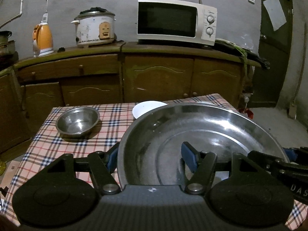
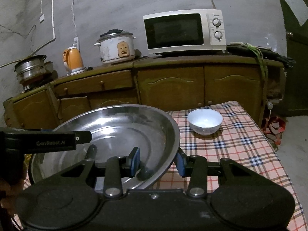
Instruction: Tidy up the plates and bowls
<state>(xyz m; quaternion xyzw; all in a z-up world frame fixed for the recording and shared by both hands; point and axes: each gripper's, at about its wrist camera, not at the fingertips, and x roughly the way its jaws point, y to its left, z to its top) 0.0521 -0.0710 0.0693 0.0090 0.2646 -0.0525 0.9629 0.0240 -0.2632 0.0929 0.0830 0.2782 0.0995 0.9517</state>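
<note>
Your left gripper (image 1: pixel 152 158) and right gripper (image 2: pixel 157 162) jaws each straddle the steel basin (image 1: pixel 202 134) rim; grip unclear. "GenRobot.AI" at 9 o'clock.

Each claw was matte black, with blue pads on its fingers (image 1: pixel 189 158), silver pivot screws and two round discs on a ribbed base. The left claw (image 2: pixel 57 140) bore pale lettering.

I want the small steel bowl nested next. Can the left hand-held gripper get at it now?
Probably not yet: the left hand-held gripper straddles the big steel basin's rim. The small steel bowl sits unobstructed on the tablecloth.
</note>
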